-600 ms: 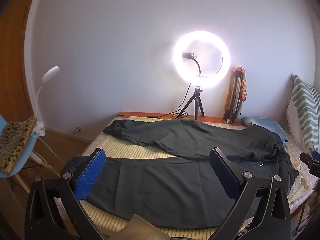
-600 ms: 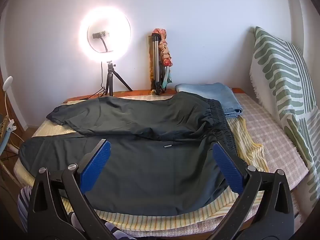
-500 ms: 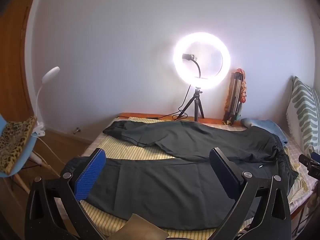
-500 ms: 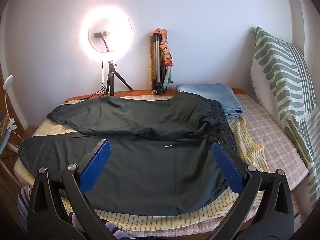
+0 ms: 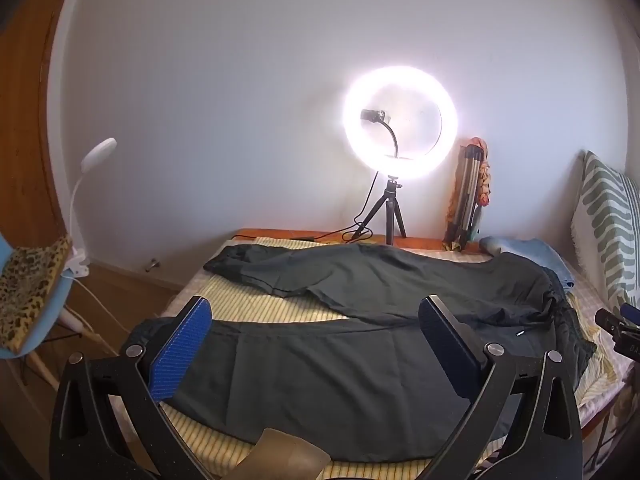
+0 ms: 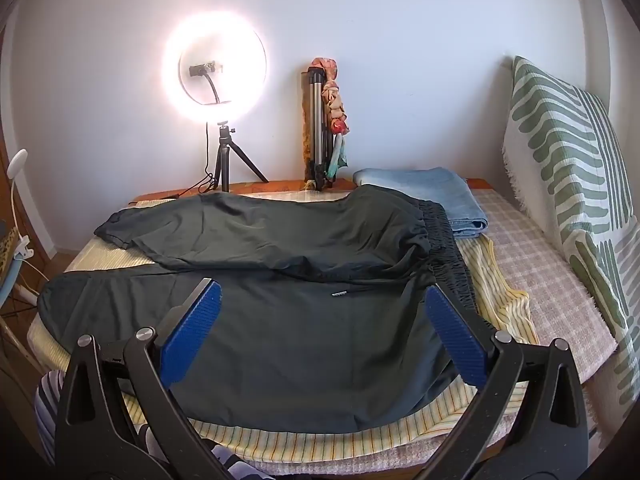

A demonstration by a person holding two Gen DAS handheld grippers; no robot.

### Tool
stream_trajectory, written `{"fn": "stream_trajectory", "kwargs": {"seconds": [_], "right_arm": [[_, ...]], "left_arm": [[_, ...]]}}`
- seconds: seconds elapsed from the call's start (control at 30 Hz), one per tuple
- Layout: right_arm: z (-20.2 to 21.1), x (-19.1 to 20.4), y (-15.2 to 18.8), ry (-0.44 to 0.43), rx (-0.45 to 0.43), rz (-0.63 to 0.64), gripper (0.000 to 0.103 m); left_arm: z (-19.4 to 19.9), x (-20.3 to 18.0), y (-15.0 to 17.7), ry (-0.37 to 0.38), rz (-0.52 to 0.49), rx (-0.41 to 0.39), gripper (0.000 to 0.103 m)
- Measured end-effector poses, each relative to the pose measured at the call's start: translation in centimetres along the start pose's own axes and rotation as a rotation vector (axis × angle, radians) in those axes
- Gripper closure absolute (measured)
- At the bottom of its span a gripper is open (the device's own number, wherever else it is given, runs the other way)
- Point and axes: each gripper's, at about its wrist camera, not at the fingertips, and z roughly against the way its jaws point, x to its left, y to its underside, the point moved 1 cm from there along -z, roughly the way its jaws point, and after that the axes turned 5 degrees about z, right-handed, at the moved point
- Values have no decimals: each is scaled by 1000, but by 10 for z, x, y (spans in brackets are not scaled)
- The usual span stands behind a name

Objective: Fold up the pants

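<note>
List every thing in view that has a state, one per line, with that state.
pants: spread flat on the bed, legs apart, not yet folded
left gripper: open, holding nothing
right gripper: open, holding nothing
ring light: switched on
jeans: folded, beside the waistband
spare tripod: collapsed, leaning on the wall
pillow: propped upright
</note>
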Motion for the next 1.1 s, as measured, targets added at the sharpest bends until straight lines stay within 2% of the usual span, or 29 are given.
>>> {"fn": "stream_trajectory", "kwargs": {"seconds": [1.1], "right_arm": [[2,7,1,-4,-3,2,0]], "left_arm": [[6,-3,-2,12,5,-17,0]]}}
